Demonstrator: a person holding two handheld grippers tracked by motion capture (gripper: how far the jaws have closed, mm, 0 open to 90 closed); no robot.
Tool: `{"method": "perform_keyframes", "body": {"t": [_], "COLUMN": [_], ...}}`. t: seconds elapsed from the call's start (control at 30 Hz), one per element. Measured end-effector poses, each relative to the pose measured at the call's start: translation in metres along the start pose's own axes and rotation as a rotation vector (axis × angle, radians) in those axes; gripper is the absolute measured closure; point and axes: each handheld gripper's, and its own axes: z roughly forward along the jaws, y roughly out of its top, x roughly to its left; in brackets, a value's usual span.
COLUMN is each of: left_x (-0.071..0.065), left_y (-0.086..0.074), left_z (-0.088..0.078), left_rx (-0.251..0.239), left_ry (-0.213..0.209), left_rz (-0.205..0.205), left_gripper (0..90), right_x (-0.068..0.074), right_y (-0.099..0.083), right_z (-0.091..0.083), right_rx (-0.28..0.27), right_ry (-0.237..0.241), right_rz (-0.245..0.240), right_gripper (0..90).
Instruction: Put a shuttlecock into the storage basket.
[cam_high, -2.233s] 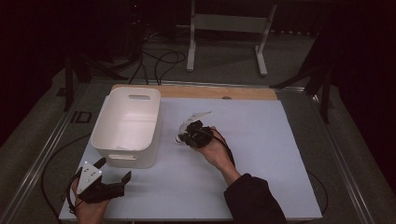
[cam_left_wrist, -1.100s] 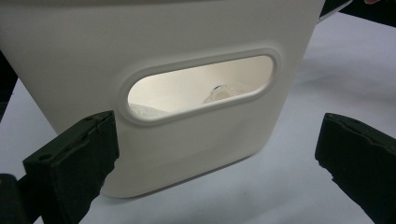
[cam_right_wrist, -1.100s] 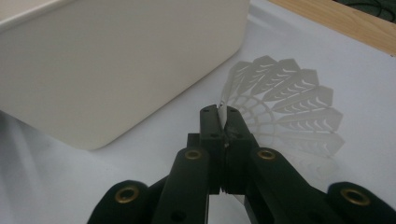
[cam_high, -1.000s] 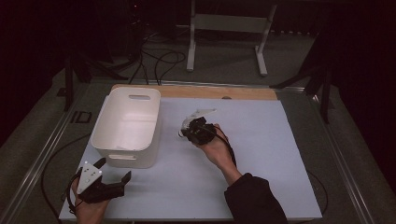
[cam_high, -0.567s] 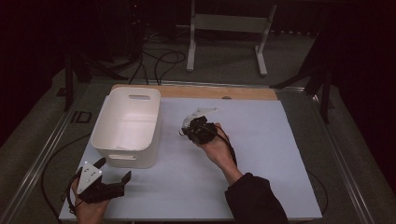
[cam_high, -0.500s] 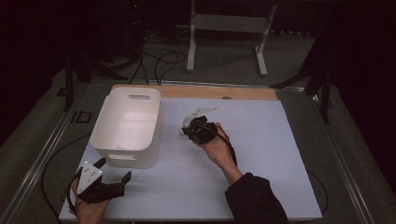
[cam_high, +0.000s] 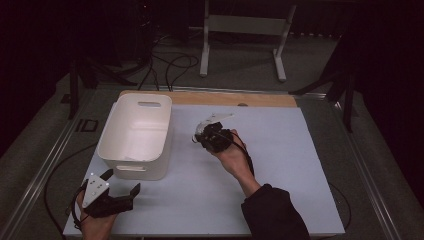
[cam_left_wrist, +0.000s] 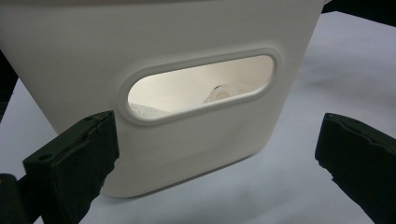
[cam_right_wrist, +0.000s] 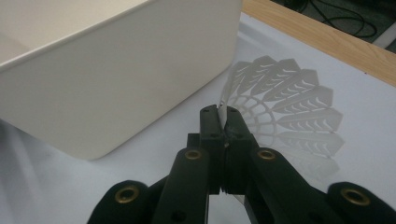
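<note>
High view: right gripper (cam_high: 209, 134) unmoved, fingers clenched on shuttlecock (cam_right_wrist: 280, 100) | left gripper (cam_high: 120, 192) fingers released | white bin (cam_high: 135, 135) beside shuttlecock.

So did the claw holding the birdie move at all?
No. The right claw, shut on the shuttlecock, sits at the same spot beside the white bin as before.

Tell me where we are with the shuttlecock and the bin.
Done: the right gripper is shut on the skirt of the white shuttlecock, beside the white bin. Something pale already lies inside the bin, seen through its handle slot; what it is I can't tell. In hand: the pinched shuttlecock, near the white mat. Left: probably carrying it over the rim and releasing. The left gripper waits open near the bin's front.
</note>
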Motion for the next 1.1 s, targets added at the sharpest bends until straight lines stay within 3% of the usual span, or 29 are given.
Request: {"method": "perform_keyframes", "body": {"t": [1.1], "left_x": [0.0], "left_y": [0.0], "left_z": [0.0], "left_rx": [0.001], "left_ry": [0.0], "left_rz": [0.0], "left_gripper": [0.1], "right_x": [0.006], "right_y": [0.022], "right_z": [-0.014], "right_rx": [-0.047], "right_ry": [-0.01], "right_rz": [-0.017], "right_gripper": [89.3]}}
